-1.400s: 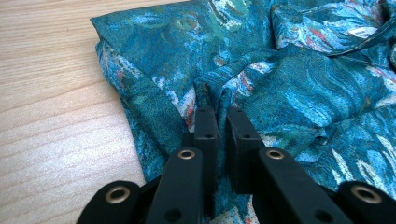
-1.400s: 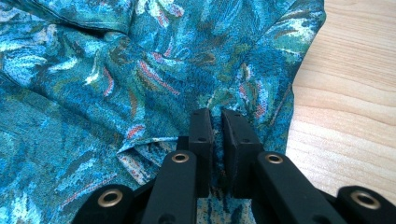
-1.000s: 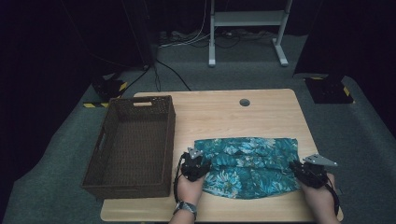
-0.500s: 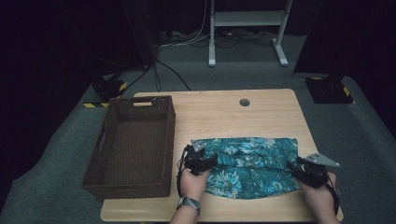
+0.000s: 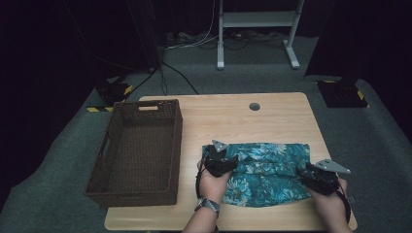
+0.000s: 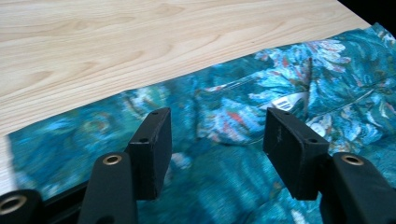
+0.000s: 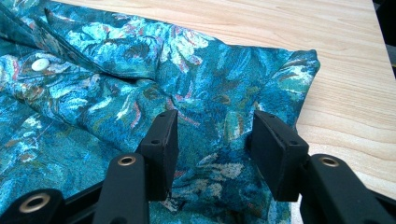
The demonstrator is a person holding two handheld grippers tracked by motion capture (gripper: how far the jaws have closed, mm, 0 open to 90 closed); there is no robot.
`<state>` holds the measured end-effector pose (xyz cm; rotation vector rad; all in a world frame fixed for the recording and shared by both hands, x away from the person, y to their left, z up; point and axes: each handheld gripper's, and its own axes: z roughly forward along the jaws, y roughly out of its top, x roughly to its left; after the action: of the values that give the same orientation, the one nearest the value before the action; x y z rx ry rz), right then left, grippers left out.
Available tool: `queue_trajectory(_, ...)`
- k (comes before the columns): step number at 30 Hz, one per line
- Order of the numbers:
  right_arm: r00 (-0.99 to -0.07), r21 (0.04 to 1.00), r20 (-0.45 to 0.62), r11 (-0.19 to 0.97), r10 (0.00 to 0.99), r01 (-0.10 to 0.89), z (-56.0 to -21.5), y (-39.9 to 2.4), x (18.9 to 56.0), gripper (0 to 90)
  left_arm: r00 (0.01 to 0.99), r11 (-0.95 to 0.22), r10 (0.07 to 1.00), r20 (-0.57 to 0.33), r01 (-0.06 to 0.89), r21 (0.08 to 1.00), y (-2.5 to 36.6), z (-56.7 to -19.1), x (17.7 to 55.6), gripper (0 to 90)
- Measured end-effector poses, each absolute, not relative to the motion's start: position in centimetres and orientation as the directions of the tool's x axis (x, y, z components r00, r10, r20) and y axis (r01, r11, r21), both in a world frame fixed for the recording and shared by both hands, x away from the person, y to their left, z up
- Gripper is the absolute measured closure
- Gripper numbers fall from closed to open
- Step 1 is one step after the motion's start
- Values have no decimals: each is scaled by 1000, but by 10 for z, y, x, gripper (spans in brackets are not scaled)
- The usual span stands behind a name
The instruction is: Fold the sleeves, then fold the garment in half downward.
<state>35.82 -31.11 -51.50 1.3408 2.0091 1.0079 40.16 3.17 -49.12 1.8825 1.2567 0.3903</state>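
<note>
Folded shirt [image 5: 265,172] on table [image 5: 233,116], right of basket [image 5: 138,150], between both grippers.

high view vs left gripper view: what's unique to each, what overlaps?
High view alone: the brown wicker basket left of the garment, both hands, the right gripper at the garment's right end, and the floor around the table. Left gripper view alone: close detail, namely a small white label on the fabric and stitched seams between the open fingers. Shared: the teal floral garment, the wooden table and the left gripper.
</note>
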Motion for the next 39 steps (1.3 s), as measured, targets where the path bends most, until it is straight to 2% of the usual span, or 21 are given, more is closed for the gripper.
queue_trajectory(16, -378, 816, 0, 219, 926, 536, -513, -318, 357, 531, 457, -229, 877, -147, 667, 709, 2, -510, 432, 467)
queue_trajectory(25, -396, 811, 6, 228, 918, 539, -517, -314, 356, 526, 452, -239, 882, -135, 675, 699, 5, -529, 432, 407)
queue_trajectory(27, -403, 811, 4, 233, 915, 536, -515, -312, 355, 526, 461, -252, 879, -120, 663, 705, 5, -530, 431, 420)
queue_trajectory(32, -415, 812, 27, 222, 910, 540, -515, -302, 356, 526, 470, -264, 876, -110, 658, 705, 1, -529, 429, 526)
queue_trajectory(39, -442, 807, 11, 253, 897, 534, -509, -282, 362, 536, 474, -271, 876, -93, 642, 717, 2, -530, 426, 627)
